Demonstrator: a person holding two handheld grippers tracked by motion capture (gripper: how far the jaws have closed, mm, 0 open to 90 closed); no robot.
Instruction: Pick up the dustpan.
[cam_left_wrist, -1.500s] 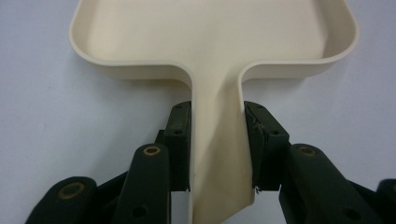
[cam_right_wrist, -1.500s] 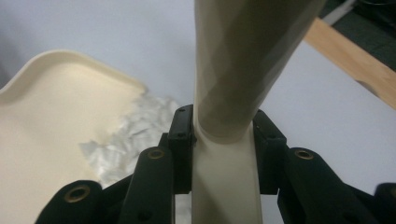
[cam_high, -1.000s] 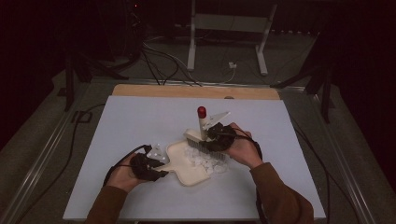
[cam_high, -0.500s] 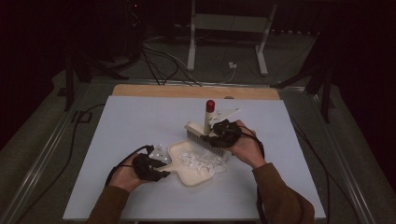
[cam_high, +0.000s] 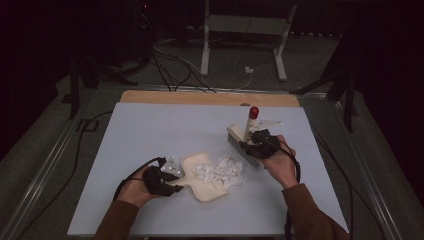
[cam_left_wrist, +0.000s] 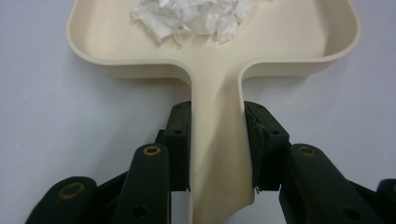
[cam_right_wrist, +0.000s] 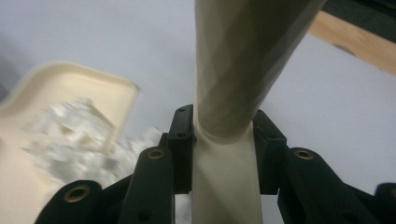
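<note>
My left claw (cam_left_wrist: 217, 140) is clamped on the cream dustpan (cam_left_wrist: 215, 51) by its handle, jaws pressed against both sides; pan lies flat on the light counter (cam_high: 150, 130), near my edge; white shredded paper scraps (cam_left_wrist: 191, 16) sit in the pan, and in the high view the heap (cam_high: 220, 170) spills over the pan's right rim onto the counter; my right claw (cam_right_wrist: 223, 135) is closed tight around the cream brush handle (cam_right_wrist: 233, 70); in the high view the brush (cam_high: 243, 142) has its handle, red-tipped, standing nearly upright, bristle head down on the counter just right of the scraps; right hand (cam_high: 277, 160) behind it; both forearms in brown sleeves.
</note>
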